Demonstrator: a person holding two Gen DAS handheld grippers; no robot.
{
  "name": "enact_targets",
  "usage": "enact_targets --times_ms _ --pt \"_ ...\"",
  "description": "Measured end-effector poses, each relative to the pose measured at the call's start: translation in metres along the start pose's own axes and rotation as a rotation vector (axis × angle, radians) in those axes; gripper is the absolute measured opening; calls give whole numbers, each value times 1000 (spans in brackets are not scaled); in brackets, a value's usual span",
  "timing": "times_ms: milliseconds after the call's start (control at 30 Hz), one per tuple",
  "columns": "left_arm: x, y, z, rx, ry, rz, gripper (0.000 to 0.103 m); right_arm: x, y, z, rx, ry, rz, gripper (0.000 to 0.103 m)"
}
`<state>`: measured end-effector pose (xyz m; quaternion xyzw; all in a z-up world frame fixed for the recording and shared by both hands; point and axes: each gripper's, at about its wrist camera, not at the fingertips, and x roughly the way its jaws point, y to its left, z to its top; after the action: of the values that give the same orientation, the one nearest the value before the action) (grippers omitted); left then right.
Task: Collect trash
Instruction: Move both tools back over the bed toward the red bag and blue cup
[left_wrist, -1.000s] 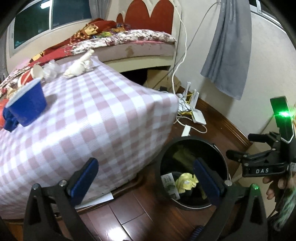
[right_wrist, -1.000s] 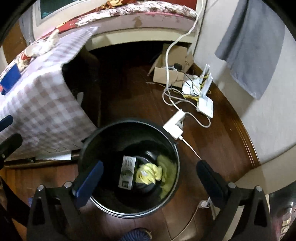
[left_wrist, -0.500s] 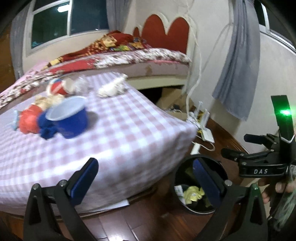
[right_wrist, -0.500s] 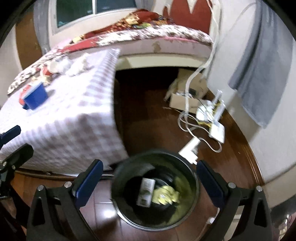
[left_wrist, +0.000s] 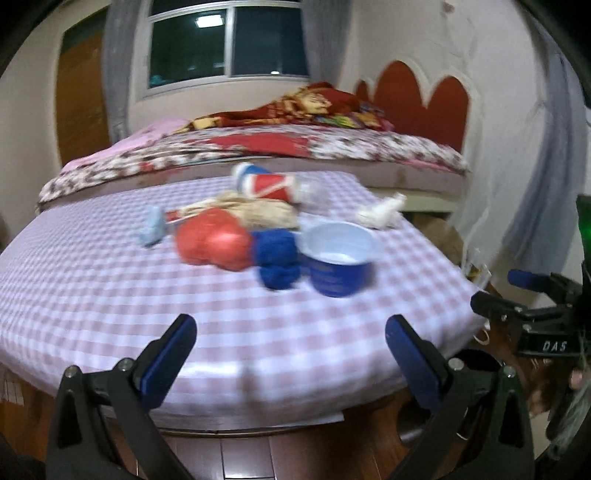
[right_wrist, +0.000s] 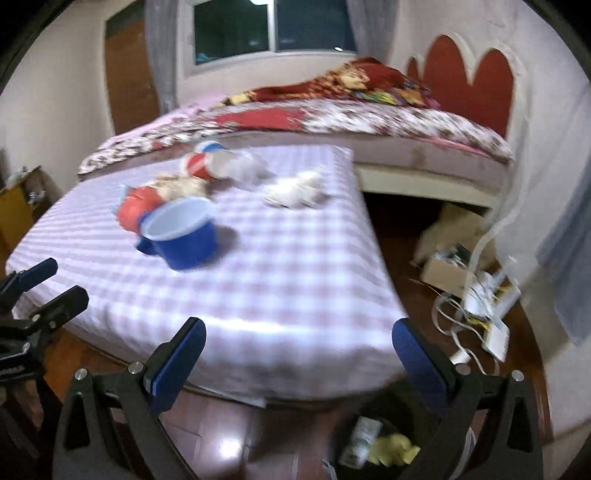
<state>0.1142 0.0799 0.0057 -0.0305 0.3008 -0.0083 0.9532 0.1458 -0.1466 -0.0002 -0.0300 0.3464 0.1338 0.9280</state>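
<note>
My left gripper (left_wrist: 290, 349) is open and empty, held before the near edge of the checked tablecloth (left_wrist: 110, 295). My right gripper (right_wrist: 299, 350) is open and empty too, over the table's near right corner. On the table stand a blue cup (left_wrist: 338, 260) (right_wrist: 181, 236), a red and blue cloth toy (left_wrist: 221, 243), a crumpled white tissue (left_wrist: 382, 214) (right_wrist: 293, 190), a red-and-white can (left_wrist: 266, 184) (right_wrist: 201, 160) and a clear crumpled wrapper (right_wrist: 243, 166). The black bin (right_wrist: 373, 441) with yellow wrappers lies below between the right gripper's fingers. Both views are motion-blurred.
A bed (left_wrist: 295, 147) with a patterned blanket runs behind the table. Cables, white routers (right_wrist: 491, 314) and a cardboard box (right_wrist: 443, 273) lie on the wood floor to the right. A grey curtain (left_wrist: 546, 177) hangs at the right wall.
Both grippers have tilted up and away from the bin toward the tabletop. The bin has slid to the bottom of the right view and out of the left view.
</note>
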Motion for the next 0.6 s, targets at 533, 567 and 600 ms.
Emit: enact_targets --times_ms 533,567,600 --pt "13 86 3 -73 -5 107 102 83 99 50 -101 40 41 102" --pt "15 88 3 -76 -2 107 101 89 101 53 -97 42 44 102" --pt "17 90 5 -79 -1 105 101 94 102 55 -92 43 44 102"
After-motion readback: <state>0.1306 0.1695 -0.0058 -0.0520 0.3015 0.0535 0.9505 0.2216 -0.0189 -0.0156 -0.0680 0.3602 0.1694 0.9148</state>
